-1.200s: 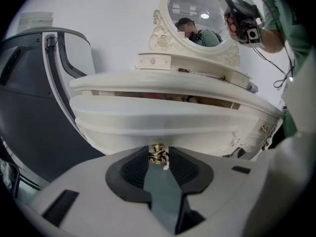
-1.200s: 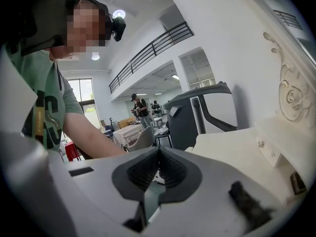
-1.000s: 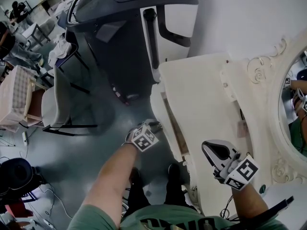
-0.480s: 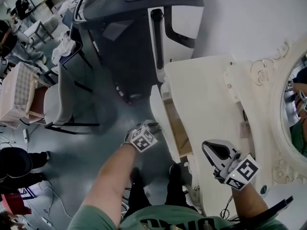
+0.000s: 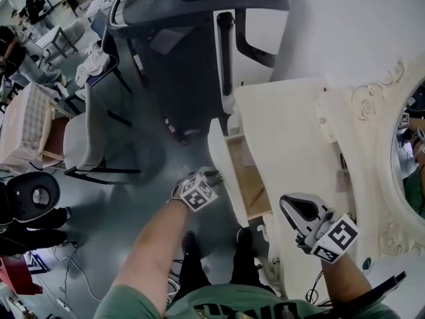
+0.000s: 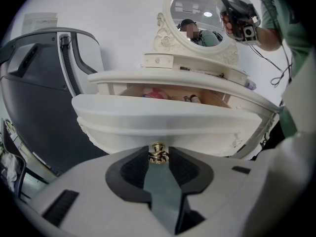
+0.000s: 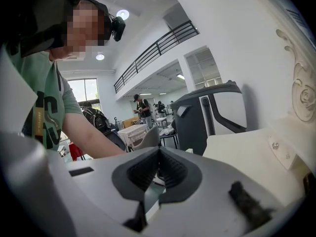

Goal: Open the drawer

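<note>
Drawer (image 6: 163, 115) is the wide curved one in the front of the white vanity (image 5: 285, 145), under the mirror (image 6: 197, 19), and it's already partway out. Looks like stiff painted wood, not heavy. I'd guess it slides fine if pulled straight and binds if tugged sideways. The only real handle is the tiny gold knob (image 6: 158, 153) at mid-front, kinda slick and easy to slip off. Left gripper (image 6: 158, 158) has its jaws pinched on that knob; right gripper (image 7: 158, 168) hangs over the tabletop, jaws together, empty.
</note>
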Demonstrator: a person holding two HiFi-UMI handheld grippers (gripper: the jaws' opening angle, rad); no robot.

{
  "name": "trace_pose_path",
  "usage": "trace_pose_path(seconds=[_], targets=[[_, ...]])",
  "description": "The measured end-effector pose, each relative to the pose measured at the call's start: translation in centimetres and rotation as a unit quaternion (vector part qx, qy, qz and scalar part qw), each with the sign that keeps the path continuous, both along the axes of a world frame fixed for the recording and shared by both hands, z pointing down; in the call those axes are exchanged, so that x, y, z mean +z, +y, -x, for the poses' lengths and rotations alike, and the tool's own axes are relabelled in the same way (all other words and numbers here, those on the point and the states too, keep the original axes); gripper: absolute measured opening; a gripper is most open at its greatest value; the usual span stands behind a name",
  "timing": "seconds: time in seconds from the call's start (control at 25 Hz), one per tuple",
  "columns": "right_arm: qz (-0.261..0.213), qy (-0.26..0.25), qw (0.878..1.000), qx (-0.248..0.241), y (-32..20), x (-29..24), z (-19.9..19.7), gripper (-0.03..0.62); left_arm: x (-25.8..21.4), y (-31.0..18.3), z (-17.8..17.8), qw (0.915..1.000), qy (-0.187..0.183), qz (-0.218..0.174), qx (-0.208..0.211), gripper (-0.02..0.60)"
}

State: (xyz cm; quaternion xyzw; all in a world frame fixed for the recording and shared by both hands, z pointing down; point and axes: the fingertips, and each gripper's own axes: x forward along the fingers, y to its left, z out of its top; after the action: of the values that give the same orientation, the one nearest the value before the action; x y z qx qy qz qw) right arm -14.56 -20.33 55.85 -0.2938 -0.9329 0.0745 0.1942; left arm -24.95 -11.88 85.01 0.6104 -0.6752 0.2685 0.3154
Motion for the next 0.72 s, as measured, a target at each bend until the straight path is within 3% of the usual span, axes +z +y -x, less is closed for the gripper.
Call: trace_pose_path(seconds=[0.72], targets=[[0.003, -0.003, 1.000, -0.017, 2.8, 0.0, 1.0, 0.011, 0.0, 4.0, 0.4, 0.9999, -0.001, 0.006, -0.014, 0.132]])
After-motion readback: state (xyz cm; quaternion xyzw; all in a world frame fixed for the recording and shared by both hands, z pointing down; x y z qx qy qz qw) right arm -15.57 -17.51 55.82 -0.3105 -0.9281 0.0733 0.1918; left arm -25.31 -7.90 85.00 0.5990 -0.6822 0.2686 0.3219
